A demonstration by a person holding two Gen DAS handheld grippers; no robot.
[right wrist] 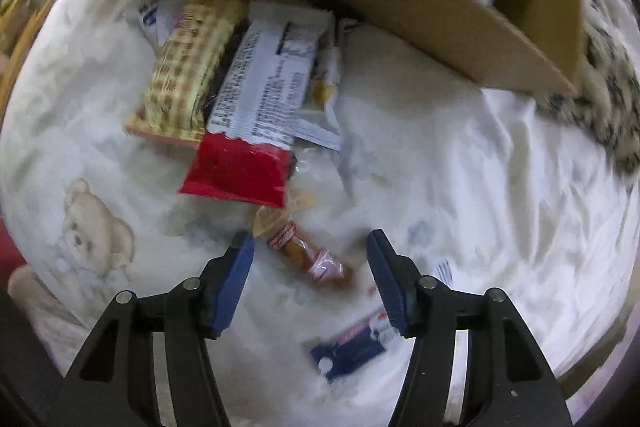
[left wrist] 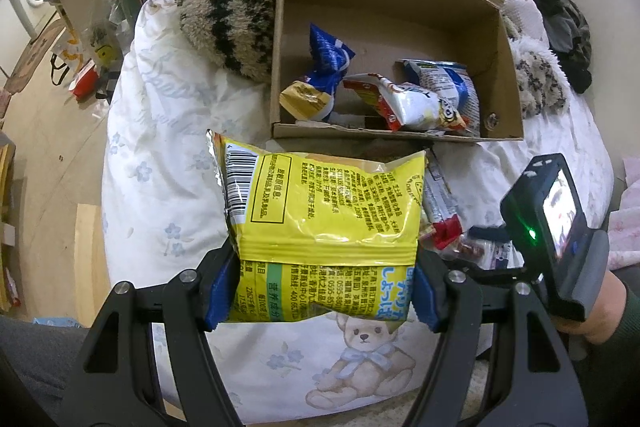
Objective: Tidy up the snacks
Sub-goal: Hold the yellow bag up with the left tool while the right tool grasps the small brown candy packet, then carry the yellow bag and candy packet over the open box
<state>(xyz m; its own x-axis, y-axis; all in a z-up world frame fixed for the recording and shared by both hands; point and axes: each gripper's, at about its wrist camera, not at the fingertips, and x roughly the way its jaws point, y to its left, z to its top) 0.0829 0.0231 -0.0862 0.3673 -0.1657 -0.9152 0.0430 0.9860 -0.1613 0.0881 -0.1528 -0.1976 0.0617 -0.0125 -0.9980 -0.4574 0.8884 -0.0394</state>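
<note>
Leftmost thing that matters is the yellow snack bag [left wrist: 324,223], clamped at its lower end between the blue pads of the left hand-held gripper [left wrist: 320,291], hanging over the bed [left wrist: 160,147] just short of the cardboard box [left wrist: 512,83]. It looks puffy, light and crinkly, so a squeeze near the seam is probably the safest hold; the middle would likely crush the contents. A few packets already sit in the box.

Over on the right, the right hand-held gripper [right wrist: 310,279] points down at the bed with its jaws apart and empty. A small wrapped candy [right wrist: 304,253] lies between the pads, untouched. It looks tiny and slippery, best pinched across the middle.
</note>
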